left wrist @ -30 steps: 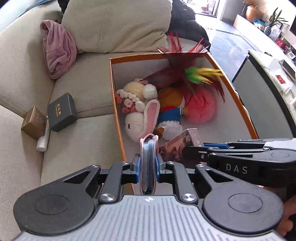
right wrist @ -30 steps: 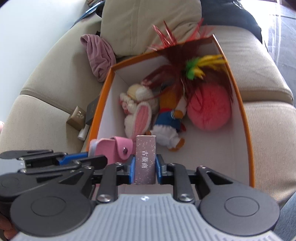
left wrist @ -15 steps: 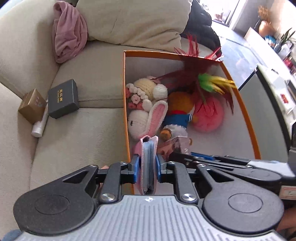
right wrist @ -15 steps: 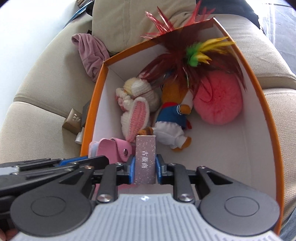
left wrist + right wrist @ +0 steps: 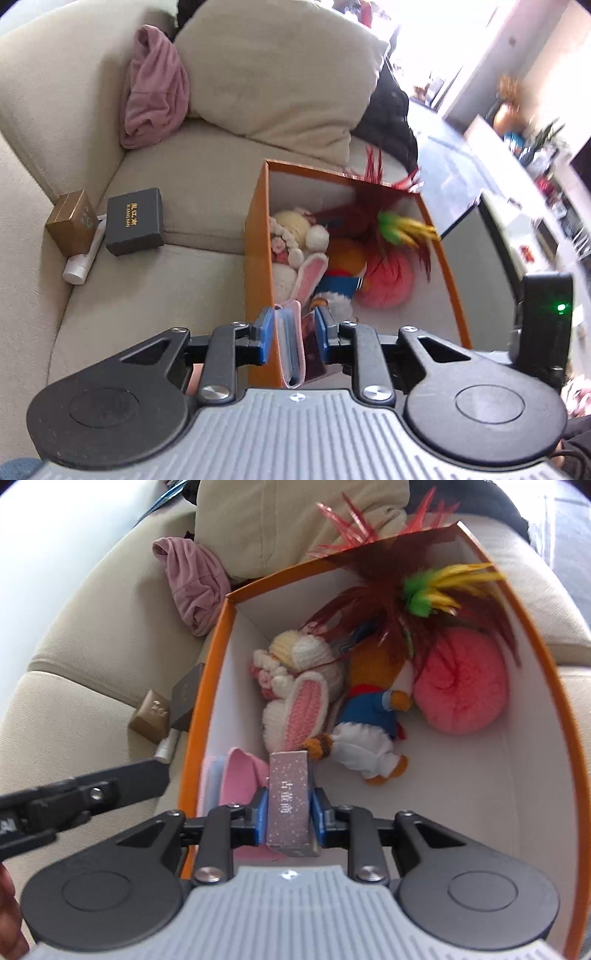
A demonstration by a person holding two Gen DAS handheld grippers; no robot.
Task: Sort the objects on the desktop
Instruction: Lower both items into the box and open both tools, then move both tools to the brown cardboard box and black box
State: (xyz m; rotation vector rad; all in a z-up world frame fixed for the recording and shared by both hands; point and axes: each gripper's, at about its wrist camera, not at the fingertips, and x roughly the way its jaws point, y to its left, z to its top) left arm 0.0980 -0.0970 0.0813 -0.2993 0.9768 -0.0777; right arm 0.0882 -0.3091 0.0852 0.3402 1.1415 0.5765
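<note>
An orange box (image 5: 258, 240) (image 5: 207, 716) on the sofa holds a crochet rabbit (image 5: 295, 701), a duck doll (image 5: 369, 716), a pink pompom (image 5: 461, 686) and a feather toy (image 5: 424, 590). My left gripper (image 5: 291, 325) is opening; the pink card holder (image 5: 288, 343) shows between its jaws with gaps on both sides. In the right wrist view the card holder (image 5: 240, 779) stands inside the box against its near left wall, and the left gripper (image 5: 110, 786) is off to the left. My right gripper (image 5: 289, 808) is opening over the box, with the purple carton (image 5: 289, 797) loose between its pads.
A black box (image 5: 135, 221), a gold box (image 5: 72, 223) and a white tube (image 5: 83, 262) lie on the sofa seat left of the orange box. A pink cloth (image 5: 155, 99) and a beige cushion (image 5: 273, 74) lean on the backrest. The orange box's right half has bare floor.
The left jaws parted and let go of the card holder, and the left gripper rolled and drew back to the left. The right jaws widened slightly around the purple carton.
</note>
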